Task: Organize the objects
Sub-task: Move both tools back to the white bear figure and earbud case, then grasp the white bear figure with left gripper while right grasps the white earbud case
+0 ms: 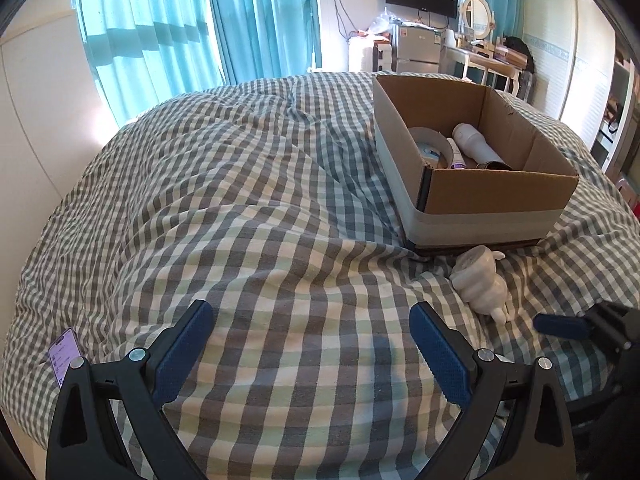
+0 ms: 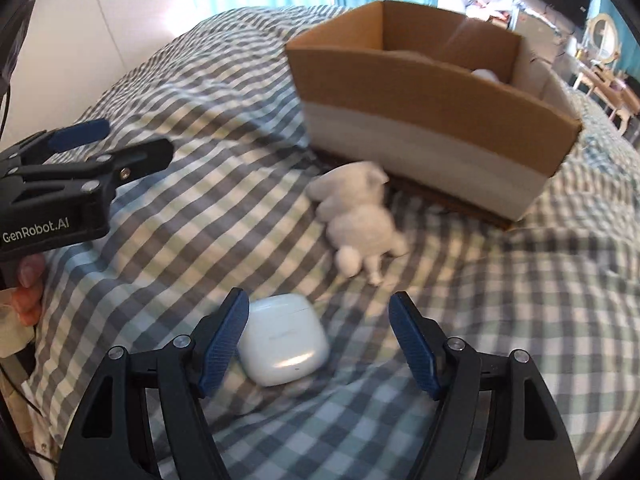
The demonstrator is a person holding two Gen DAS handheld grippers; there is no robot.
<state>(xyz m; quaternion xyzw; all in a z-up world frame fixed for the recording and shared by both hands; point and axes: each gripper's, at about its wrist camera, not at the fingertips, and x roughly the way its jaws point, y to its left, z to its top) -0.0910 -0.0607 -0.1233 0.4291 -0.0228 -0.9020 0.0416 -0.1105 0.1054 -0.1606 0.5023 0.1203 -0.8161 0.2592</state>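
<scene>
An open cardboard box stands on the checked bed cover; inside it I see a white bottle, a tube and a round white container. A white plush toy lies on the cover just in front of the box. A white earbud case lies between the open jaws of my right gripper, touching the left finger. My left gripper is open and empty over bare bedding; it also shows in the right wrist view at the left.
The checked bed cover fills both views. A phone with a lit screen lies at the bed's left edge. Blue curtains, a fridge, a dressing table and a wall TV stand beyond the bed.
</scene>
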